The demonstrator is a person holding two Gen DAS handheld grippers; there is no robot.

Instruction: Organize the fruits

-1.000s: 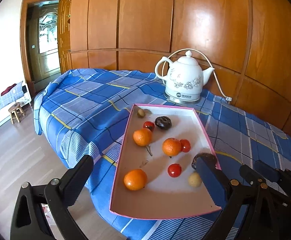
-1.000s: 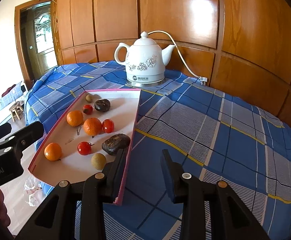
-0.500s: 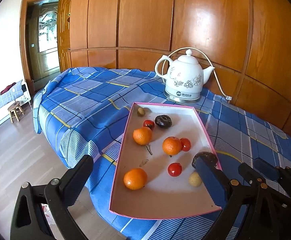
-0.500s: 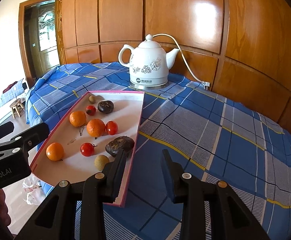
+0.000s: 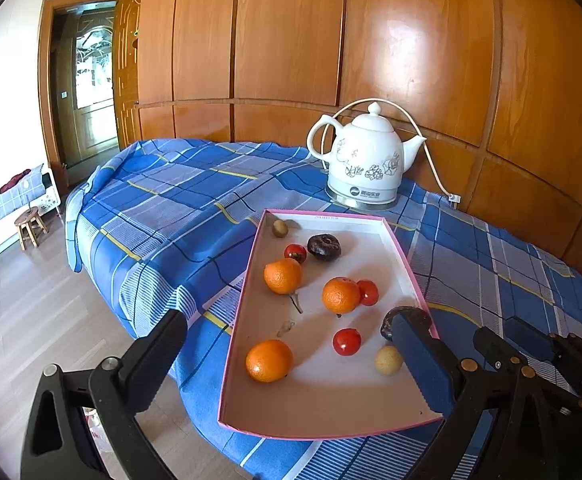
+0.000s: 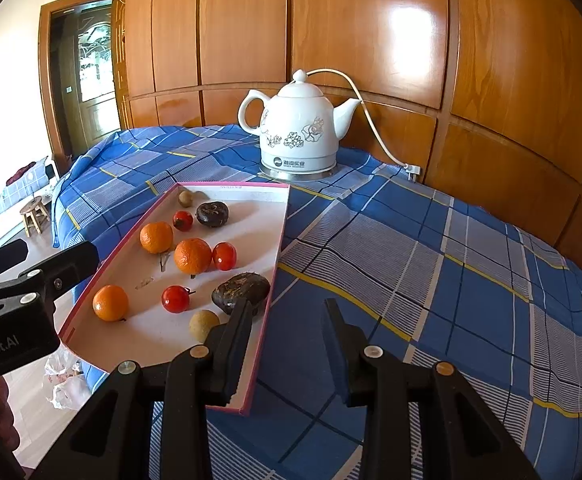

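A pink-rimmed tray (image 5: 403,256) (image 6: 283,224) lies on the blue checked cloth. It holds three oranges (image 5: 269,361), three red tomatoes (image 5: 347,341), two dark brown fruits (image 6: 241,288) and two small tan fruits (image 6: 204,325), all loose and scattered. My left gripper (image 5: 291,344) hovers wide open over the tray's near end with nothing between its fingers. Its right finger covers part of the nearer dark fruit (image 5: 405,316). My right gripper (image 6: 287,320) hangs above the tray's right rim, its jaws a narrow gap apart and empty.
A white flowered kettle (image 5: 365,168) (image 6: 297,136) with a cord stands behind the tray, against the wooden wall panels. The cloth (image 6: 431,264) stretches bare to the right. At left the table edge drops to the floor, with a small stool (image 5: 31,226) and a plastic bag (image 6: 61,376).
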